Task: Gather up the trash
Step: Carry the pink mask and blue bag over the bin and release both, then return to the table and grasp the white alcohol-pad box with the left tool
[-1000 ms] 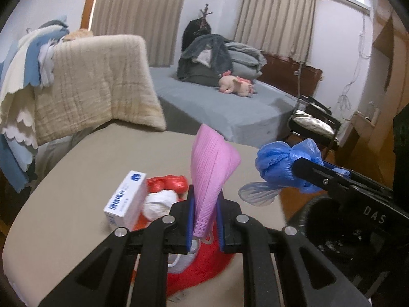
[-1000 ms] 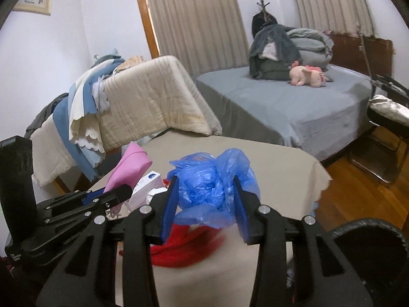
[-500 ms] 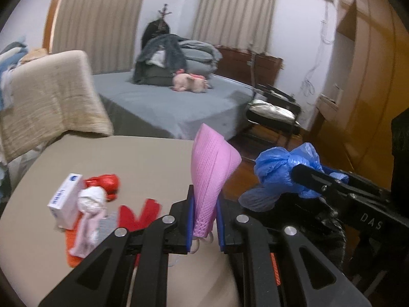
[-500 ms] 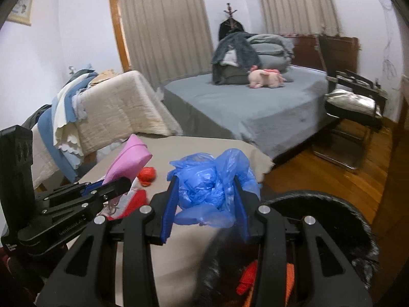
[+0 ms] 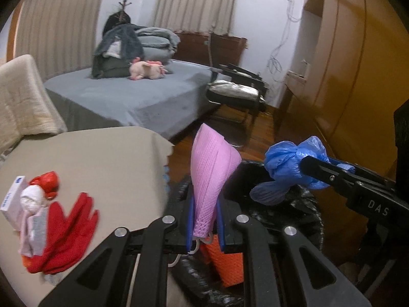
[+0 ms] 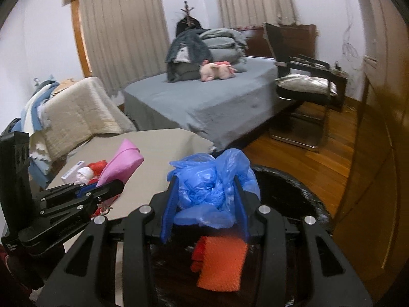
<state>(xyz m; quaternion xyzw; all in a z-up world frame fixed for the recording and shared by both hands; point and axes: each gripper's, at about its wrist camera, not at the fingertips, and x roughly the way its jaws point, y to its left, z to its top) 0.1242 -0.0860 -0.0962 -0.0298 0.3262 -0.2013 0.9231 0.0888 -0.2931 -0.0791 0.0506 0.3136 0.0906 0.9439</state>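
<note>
My left gripper is shut on a folded pink face mask that stands up between its pads. My right gripper is shut on a crumpled blue plastic bag, also seen from the side in the left wrist view. Both hang over the black-lined trash bin beside the table; an orange textured piece lies inside it. On the beige table remain a red glove, a small white box, a white wad and a red crumpled item.
A grey bed with folded clothes and a pink plush toy stands behind the table. A black chair is on the wooden floor to the right, next to a wooden wardrobe. A draped chair stands at the left.
Both grippers swung right from above the table to above the trash bin, each keeping its item. The table's litter now lies at the left of the views.
</note>
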